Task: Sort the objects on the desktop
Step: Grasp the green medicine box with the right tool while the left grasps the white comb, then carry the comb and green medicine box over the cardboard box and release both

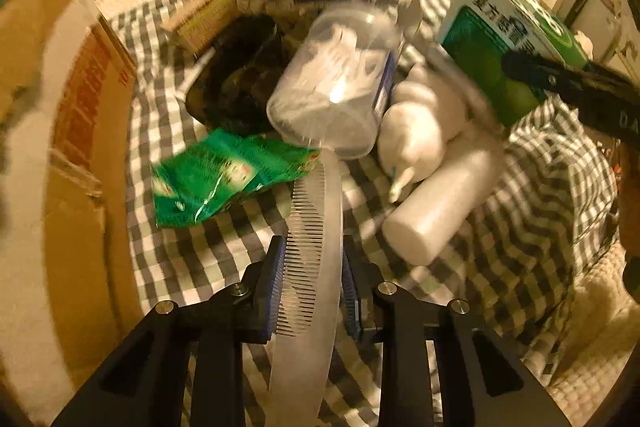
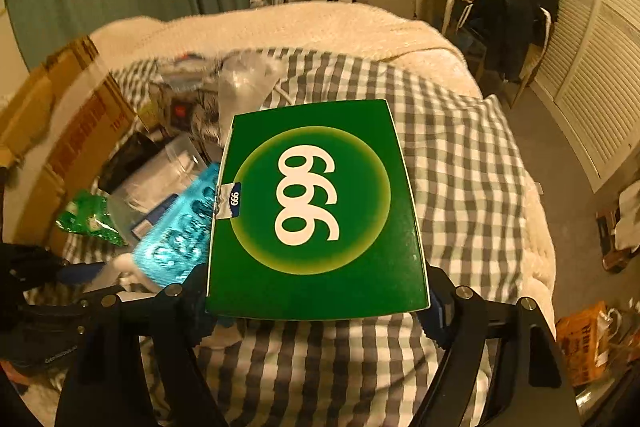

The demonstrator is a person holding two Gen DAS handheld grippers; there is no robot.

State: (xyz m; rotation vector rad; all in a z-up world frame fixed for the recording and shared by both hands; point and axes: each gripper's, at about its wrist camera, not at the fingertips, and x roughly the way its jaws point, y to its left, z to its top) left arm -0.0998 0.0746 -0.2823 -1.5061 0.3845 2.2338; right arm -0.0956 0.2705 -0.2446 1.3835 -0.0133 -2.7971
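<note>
Over the checked cloth (image 1: 188,259), the left gripper (image 1: 312,291) is pinching a translucent comb (image 1: 316,223) near its lower half, so the long end could swing and snag the clear jar (image 1: 336,83) or white bottles (image 1: 432,195). The right gripper (image 2: 320,303) is clamped across a green box (image 2: 316,211); it's gripped only at its near end, so it might tip forward out of the pads.

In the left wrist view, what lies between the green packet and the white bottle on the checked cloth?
The translucent comb held by the left gripper runs up between the green packet and the white bottle, over checked cloth.
</note>
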